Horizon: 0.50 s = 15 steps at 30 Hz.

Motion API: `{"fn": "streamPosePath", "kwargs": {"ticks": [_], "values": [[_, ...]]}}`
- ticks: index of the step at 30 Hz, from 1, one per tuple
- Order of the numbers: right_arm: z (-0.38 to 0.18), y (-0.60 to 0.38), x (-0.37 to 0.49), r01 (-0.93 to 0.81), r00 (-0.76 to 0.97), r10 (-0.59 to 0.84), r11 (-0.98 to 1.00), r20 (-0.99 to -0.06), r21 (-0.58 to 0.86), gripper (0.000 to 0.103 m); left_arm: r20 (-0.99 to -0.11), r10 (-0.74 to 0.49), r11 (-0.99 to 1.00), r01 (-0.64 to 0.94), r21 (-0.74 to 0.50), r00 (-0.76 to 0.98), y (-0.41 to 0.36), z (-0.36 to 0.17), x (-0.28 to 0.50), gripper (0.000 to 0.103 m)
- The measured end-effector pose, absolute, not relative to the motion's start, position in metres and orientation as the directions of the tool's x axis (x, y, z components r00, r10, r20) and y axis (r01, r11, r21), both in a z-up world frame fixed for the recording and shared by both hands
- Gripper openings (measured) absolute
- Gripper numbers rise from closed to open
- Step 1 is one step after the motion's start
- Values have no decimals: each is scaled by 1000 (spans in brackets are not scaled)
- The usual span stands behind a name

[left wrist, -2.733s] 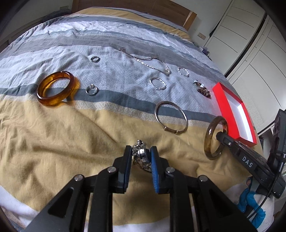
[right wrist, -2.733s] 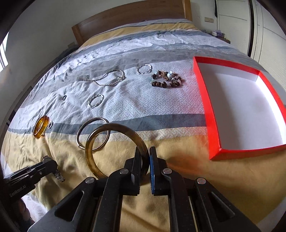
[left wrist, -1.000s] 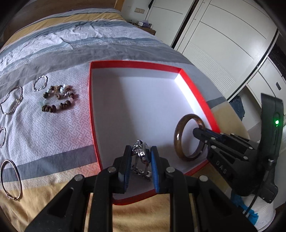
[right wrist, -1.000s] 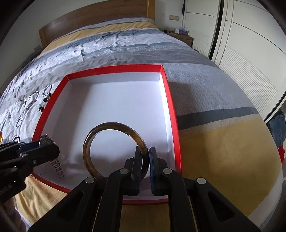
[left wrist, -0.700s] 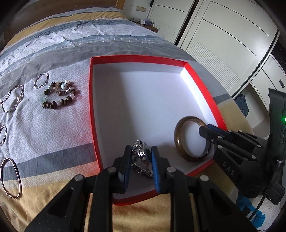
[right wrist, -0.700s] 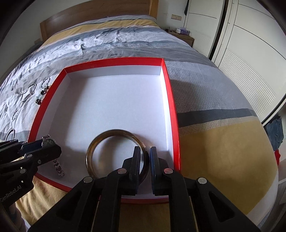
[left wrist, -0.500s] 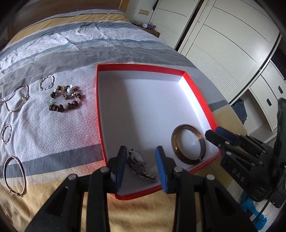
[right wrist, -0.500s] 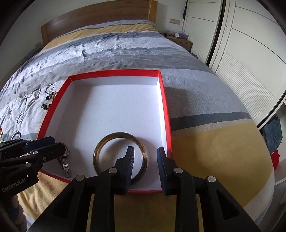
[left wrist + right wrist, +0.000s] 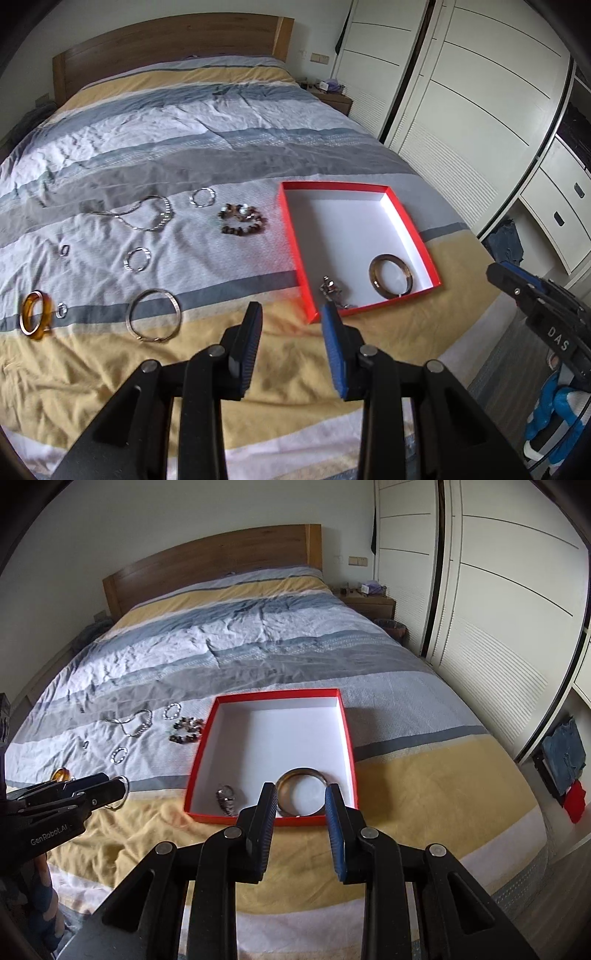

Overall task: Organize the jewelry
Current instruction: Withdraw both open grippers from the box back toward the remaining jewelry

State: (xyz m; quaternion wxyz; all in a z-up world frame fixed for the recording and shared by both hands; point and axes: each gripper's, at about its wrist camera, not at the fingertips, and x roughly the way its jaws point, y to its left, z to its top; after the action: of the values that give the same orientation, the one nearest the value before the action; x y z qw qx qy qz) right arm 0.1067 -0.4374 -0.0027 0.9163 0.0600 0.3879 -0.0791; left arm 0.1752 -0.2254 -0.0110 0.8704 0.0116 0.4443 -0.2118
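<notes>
**Two pieces boxed, both grippers emptied above the bed**

The left gripper (image 9: 291, 325) is seen with its jaws standing apart and nothing between the blue pads; the right gripper (image 9: 300, 803) is likewise parted and empty. Both sets of jaws have just been opening, and no piece is carried by either. By judgement, this gap is kept because a drop-off is finished and the tools are being freed for another pick.

The red box (image 9: 295, 236) is set on the bedspread (image 9: 184, 147) toward the wardrobe side, its white floor left mostly bare. Two pieces are lodged at its near end: the brown bangle (image 9: 391, 271) lies flat by the near right corner, and the metal watch (image 9: 334, 291) is heaped beside it, toward the near left wall. They appear to be kept apart, each under the gripper that served it, so that neither is tangled with the other.

The rest of the jewelry is spread on the cover, well clear of the box, presumably laid out singly so that each can be pinched alone. The beaded bracelet (image 9: 242, 219) is nearest the box wall; the silver chain (image 9: 146, 214) and two small sparkling rings of links are found further left. The large silver bangle (image 9: 153, 315) lies near the left gripper, with the amber bangle (image 9: 35, 315) and a small ring (image 9: 61, 309) beside it at the far left.

The task is judged to be early: most pieces are not yet boxed.
</notes>
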Motion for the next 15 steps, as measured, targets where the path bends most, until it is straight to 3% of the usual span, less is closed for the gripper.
{"fn": "streamPosePath", "kwargs": {"ticks": [15], "values": [[92, -335, 10, 49, 809, 14, 994, -588, 92, 27, -668, -161, 986, 153, -72, 726, -20, 89, 81, 32]]}}
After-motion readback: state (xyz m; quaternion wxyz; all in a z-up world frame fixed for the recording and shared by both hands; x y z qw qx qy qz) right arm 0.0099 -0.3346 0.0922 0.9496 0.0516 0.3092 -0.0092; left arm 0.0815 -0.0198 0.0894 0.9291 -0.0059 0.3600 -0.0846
